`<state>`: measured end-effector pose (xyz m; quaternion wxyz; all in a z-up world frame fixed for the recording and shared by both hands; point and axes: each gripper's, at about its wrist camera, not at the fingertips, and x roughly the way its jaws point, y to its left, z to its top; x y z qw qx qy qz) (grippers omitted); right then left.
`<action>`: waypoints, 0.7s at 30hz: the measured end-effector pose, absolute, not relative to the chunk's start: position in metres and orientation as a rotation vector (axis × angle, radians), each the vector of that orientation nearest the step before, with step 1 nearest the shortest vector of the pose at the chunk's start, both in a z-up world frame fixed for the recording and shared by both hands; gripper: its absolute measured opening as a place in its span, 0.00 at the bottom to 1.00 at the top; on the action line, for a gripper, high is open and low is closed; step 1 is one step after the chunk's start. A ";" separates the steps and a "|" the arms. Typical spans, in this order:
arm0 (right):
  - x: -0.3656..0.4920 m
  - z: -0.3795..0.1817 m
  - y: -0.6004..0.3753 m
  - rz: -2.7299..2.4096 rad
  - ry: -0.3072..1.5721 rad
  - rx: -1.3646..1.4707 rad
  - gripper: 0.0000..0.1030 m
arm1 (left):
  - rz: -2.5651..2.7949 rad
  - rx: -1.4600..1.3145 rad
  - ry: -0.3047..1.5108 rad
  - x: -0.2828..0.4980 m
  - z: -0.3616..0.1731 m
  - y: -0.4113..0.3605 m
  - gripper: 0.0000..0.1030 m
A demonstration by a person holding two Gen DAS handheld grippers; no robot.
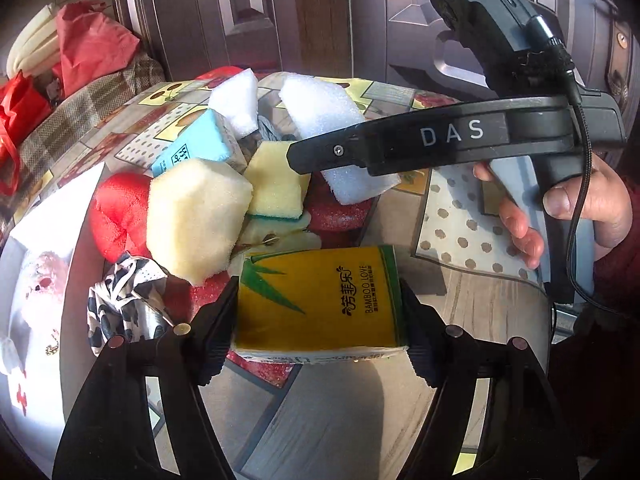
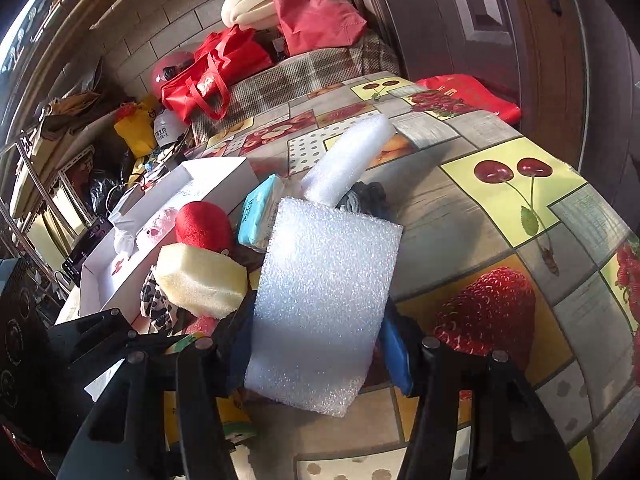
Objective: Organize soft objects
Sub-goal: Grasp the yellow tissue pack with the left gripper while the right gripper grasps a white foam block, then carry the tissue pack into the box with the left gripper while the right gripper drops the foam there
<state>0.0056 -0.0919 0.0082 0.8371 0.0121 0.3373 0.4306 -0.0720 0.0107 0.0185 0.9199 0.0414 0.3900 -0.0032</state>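
Left gripper (image 1: 320, 316) clamps the yellow tissue pack (image 1: 320, 300) — only the right view shows the right gripper (image 2: 316, 344) pinching white foam (image 2: 324, 308).

Hard sunlight, strong fisheye bending.
Glare bleached the white box (image 1: 44, 248); the table (image 2: 500, 216) carried sharp shadows; corners went black.

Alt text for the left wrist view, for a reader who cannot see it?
The left gripper is closed on a yellow tissue pack on a fruit-print tablecloth. Behind it lie yellow sponges, white foam blocks and a blue tissue pack; the right gripper reaches in from the right.
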 end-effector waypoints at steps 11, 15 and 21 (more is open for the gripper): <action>-0.019 0.049 -0.108 0.824 0.295 0.149 0.56 | 0.264 0.098 0.467 -0.132 0.055 0.036 0.71; -0.024 0.051 -0.095 0.835 0.268 0.109 0.56 | 0.334 0.096 0.428 -0.150 0.058 0.055 0.71; -0.035 0.052 -0.080 0.866 0.254 0.075 0.56 | 0.404 0.091 0.396 -0.176 0.057 0.068 0.71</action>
